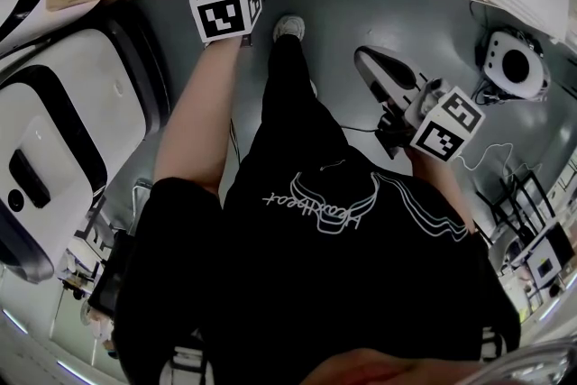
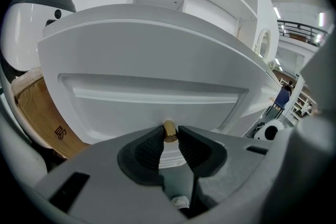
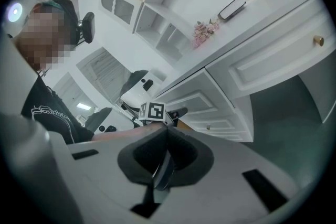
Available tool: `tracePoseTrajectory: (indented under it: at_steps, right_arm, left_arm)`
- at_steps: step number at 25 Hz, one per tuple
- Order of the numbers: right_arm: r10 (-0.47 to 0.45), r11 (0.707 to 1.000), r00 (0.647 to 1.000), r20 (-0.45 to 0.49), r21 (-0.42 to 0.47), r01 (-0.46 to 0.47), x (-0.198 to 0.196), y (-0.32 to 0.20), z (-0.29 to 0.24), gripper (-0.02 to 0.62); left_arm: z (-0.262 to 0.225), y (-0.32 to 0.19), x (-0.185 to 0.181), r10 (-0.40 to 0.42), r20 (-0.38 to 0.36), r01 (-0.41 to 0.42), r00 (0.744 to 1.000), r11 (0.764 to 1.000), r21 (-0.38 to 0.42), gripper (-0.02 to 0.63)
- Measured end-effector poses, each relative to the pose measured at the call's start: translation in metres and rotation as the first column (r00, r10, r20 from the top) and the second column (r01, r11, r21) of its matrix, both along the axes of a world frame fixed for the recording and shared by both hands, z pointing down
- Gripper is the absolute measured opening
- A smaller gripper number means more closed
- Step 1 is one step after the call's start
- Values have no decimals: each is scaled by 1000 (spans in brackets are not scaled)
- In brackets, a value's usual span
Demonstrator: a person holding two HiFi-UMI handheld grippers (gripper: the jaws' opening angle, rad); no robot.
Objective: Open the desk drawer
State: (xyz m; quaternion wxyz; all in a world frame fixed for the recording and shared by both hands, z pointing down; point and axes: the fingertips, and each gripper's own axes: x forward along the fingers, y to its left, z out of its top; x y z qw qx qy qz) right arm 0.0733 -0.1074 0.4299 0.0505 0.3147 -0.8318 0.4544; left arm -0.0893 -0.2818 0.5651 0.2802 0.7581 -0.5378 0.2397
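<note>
Brass drawer knob [image 2: 169, 129] sits clamped between the left tool's [image 2: 169, 134] jaws.

White painted desk drawer [image 2: 157, 60] with a small round brass knob [image 2: 169, 128]
Its front is a wide face with a recessed rectangular panel, just under the worktop's front edge. The knob stands midway across that face, pinched between the pads of the left tool [image 2: 169, 135]. Whether the drawer is pulled out cannot be told.
</note>
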Motion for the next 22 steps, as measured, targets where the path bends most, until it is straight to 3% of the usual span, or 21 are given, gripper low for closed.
tracePoseTrajectory:
  at_steps: [22]
  right_arm:
    - [-30,999,999,-13,17,31,-5,43,0,5]
  left_arm:
    - [1,49,-5,-15,4,15,1000,1000,26,91]
